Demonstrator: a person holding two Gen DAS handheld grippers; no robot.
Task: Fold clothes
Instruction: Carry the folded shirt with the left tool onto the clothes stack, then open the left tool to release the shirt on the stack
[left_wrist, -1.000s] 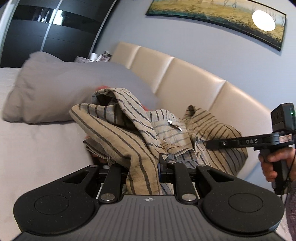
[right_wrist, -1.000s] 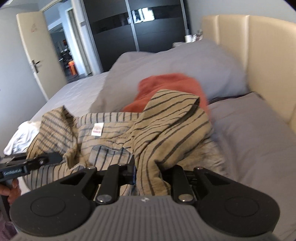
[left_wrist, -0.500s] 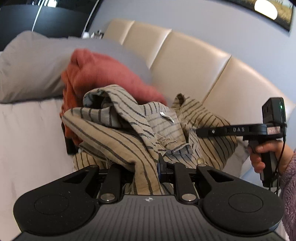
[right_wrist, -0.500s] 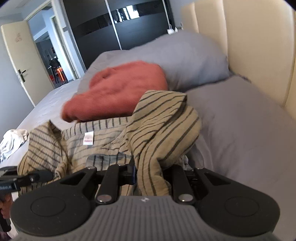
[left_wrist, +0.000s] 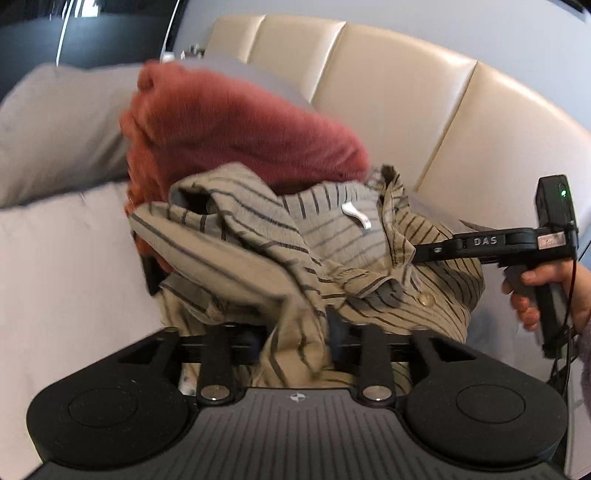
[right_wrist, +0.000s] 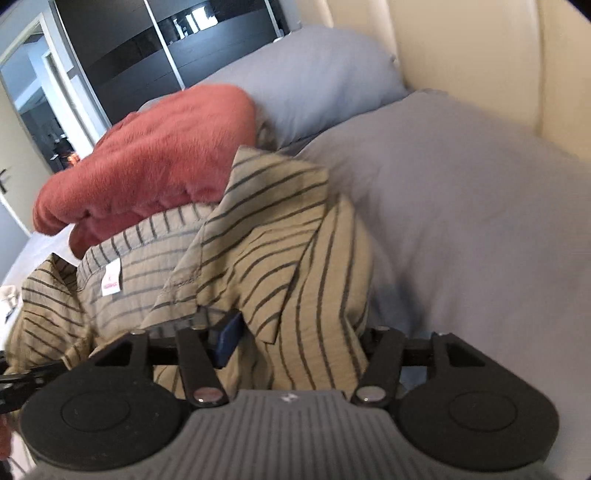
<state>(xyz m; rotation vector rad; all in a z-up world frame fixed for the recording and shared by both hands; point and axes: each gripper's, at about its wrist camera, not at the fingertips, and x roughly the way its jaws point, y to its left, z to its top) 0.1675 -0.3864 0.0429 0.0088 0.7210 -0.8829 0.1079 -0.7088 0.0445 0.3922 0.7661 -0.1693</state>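
Note:
A beige shirt with dark stripes (left_wrist: 258, 254) hangs bunched between both grippers, its collar and white neck label facing up. My left gripper (left_wrist: 295, 332) is shut on a fold of it, and the cloth hides the fingertips. From the right, my right gripper (left_wrist: 419, 254) reaches into the shirt's other side, held by a hand (left_wrist: 546, 288). In the right wrist view my right gripper (right_wrist: 291, 343) is shut on the striped shirt (right_wrist: 266, 240), with a blue pad showing beside the fabric. A fuzzy red garment (left_wrist: 240, 129) lies just behind the shirt.
Grey pillows (right_wrist: 461, 221) lean against the cream padded headboard (left_wrist: 406, 92) on a bed with a pale sheet (left_wrist: 55, 277). A white cloth (right_wrist: 7, 299) lies at the far left. Black wardrobe doors (right_wrist: 129, 48) and an open doorway stand beyond.
Both grippers have carried the shirt closer to the pillows and headboard. The red garment, mostly hidden before, now shows large behind the shirt. Both grips are unchanged.

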